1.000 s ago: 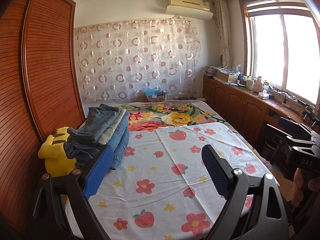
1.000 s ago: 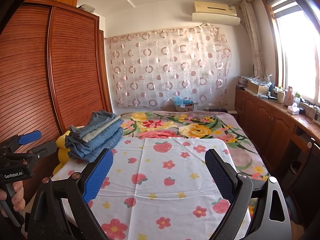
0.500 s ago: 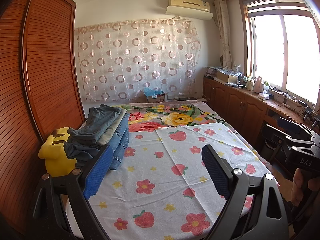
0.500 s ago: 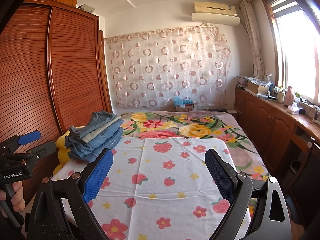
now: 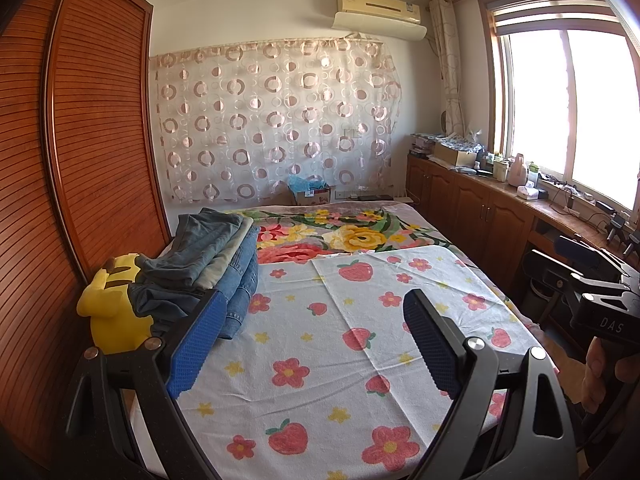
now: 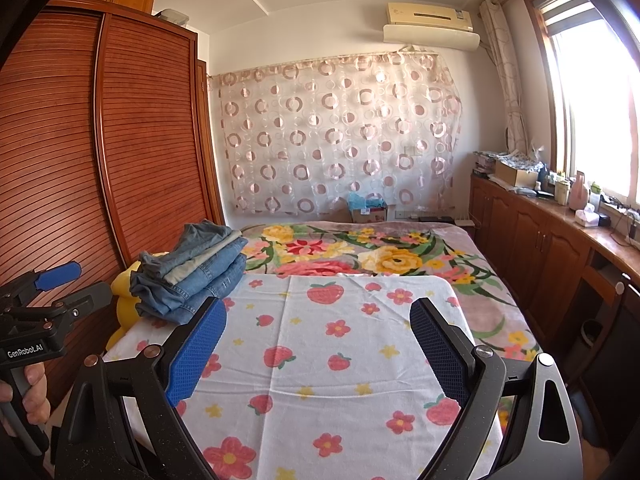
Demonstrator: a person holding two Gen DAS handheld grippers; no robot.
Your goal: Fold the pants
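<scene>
A stack of folded jeans (image 5: 212, 264) lies on the bed's left side, partly over a yellow plush toy (image 5: 110, 312); the same stack of jeans (image 6: 192, 272) shows in the right wrist view. My left gripper (image 5: 312, 320) hangs open over the strawberry-print sheet (image 5: 320, 352), nothing between its blue pads; its left pad overlaps the stack's near edge in the picture. My right gripper (image 6: 318, 322) is likewise open above the strawberry-print sheet (image 6: 328, 360), right of the stack. The right wrist view catches the left gripper (image 6: 50, 284) at the far left edge. A hand (image 5: 600, 376) holds the other gripper at the left wrist view's right edge.
A wooden wardrobe (image 5: 80, 152) runs close along the bed's left. Low wooden cabinets (image 5: 480, 208) with clutter stand under the window at right. A floral blanket (image 5: 352, 236) covers the bed's far half, a cardboard box (image 5: 312, 194) beyond it by the curtain.
</scene>
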